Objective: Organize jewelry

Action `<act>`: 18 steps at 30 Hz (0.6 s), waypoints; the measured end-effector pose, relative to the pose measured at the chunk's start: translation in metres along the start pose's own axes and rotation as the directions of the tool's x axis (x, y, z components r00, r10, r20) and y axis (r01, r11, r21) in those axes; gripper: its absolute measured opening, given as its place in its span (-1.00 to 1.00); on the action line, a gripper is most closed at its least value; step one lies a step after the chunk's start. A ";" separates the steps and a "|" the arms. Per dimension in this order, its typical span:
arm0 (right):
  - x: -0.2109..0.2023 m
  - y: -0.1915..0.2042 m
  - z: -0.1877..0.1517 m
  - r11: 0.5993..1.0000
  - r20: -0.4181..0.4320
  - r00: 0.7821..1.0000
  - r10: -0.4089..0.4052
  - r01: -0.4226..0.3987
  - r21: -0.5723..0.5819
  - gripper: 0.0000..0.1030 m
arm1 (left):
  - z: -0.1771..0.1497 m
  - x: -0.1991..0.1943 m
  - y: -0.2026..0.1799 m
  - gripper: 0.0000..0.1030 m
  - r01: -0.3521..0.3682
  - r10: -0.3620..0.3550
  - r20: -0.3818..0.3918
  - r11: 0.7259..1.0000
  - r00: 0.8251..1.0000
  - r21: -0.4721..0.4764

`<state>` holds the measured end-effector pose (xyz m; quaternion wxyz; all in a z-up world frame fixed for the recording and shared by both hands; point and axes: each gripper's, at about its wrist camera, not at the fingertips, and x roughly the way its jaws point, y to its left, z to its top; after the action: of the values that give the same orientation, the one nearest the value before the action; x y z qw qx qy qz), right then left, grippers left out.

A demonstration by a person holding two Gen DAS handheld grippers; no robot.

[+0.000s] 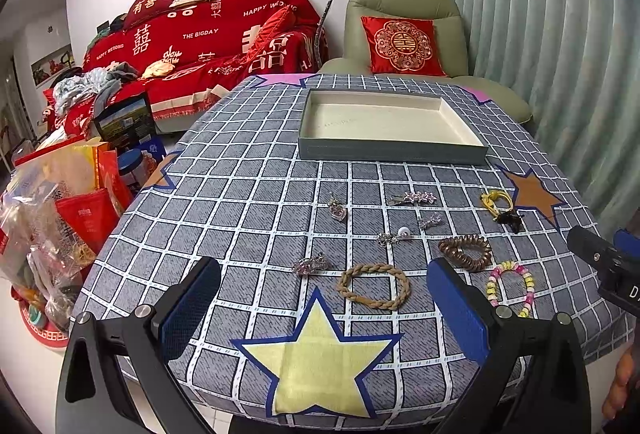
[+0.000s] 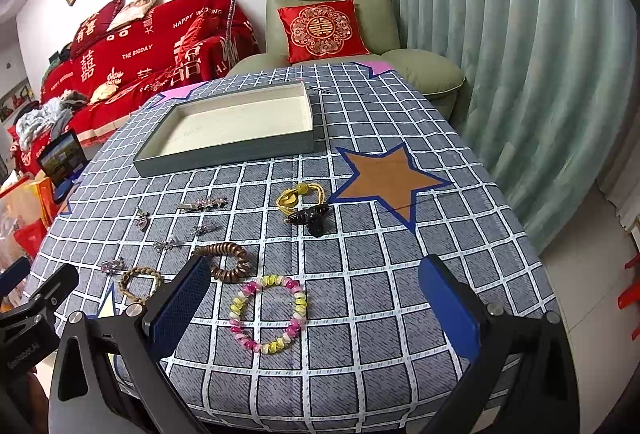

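Both tongs, left gripper (image 1: 324, 308) and right gripper (image 2: 314, 304), gape wide, holding nothing | jewelry scattered mid-frame, tray (image 1: 390, 150) empty above | risk: thin braided band (image 1: 374, 286) and beaded bracelet (image 2: 268, 314) lie flat on tablecloth (image 2: 400, 274), so pads could snag fabric or slip off

The left gripper (image 1: 324, 308) is held low with its blue-padded fingers (image 1: 192, 308) spread wide, nothing being gripped between them. The right gripper (image 2: 316, 308) is likewise held with its fingers (image 2: 448, 308) parted widely and empty. Both are pointed forward side by side. Part of a hand (image 1: 622, 382) is seen at the left view's right edge.
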<state>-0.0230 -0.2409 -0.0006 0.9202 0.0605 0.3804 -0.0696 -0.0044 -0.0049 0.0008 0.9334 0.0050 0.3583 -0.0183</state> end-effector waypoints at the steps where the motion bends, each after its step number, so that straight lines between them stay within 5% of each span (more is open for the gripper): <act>1: 0.000 0.000 0.000 1.000 0.000 1.000 -0.001 0.001 0.000 1.00 | 0.000 0.000 0.000 1.00 0.001 -0.001 0.000 1.000 1.000 -0.001; 18: -0.001 -0.003 0.000 1.000 0.010 1.000 -0.001 0.001 0.008 1.00 | -0.002 0.007 0.002 1.00 0.016 -0.016 -0.025 1.000 1.000 -0.020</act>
<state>-0.0242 -0.2434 -0.0004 0.9218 0.0634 0.3757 -0.0720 -0.0001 -0.0036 -0.0055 0.9287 -0.0072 0.3700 -0.0221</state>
